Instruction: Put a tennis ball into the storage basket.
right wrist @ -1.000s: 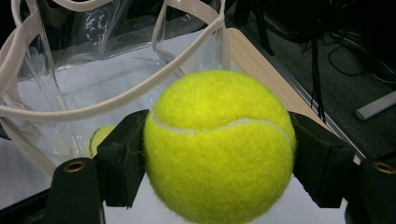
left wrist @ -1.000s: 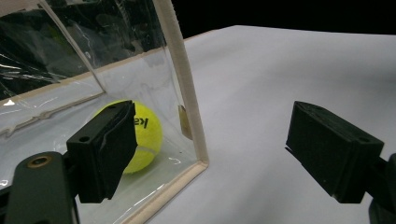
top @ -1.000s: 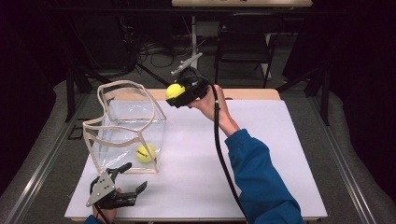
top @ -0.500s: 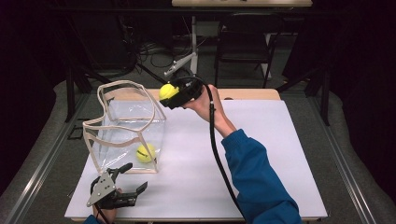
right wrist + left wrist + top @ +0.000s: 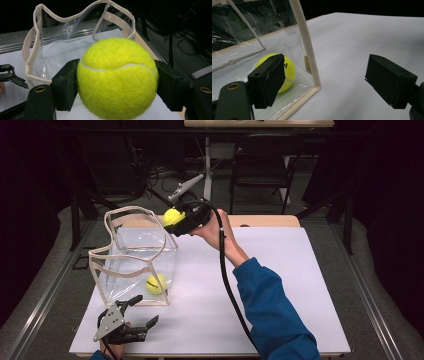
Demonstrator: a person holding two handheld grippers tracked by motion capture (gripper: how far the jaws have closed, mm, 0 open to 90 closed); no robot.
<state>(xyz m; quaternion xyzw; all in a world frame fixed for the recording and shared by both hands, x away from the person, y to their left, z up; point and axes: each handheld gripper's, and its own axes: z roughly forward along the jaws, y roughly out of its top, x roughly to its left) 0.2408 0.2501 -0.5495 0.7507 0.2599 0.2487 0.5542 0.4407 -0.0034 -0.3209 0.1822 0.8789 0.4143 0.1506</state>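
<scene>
A clear plastic bag with cream trim stands open-topped on the white table. Inside it, at its near right corner, lies a yellow tennis ball, also seen through the bag wall. My right gripper is shut on a second tennis ball and holds it in the air by the bag's far right rim. My left gripper rests open near the table's front left edge, just in front of the bag, with nothing between its jaws.
A wooden board edges the table's far side. A chair and a table leg stand on the floor beyond. Bare white surface spreads right of the bag.
My right gripper has carried its tennis ball left and slightly up, toward the bag's far right rim. The left gripper and the ball in the bag have stayed put.
</scene>
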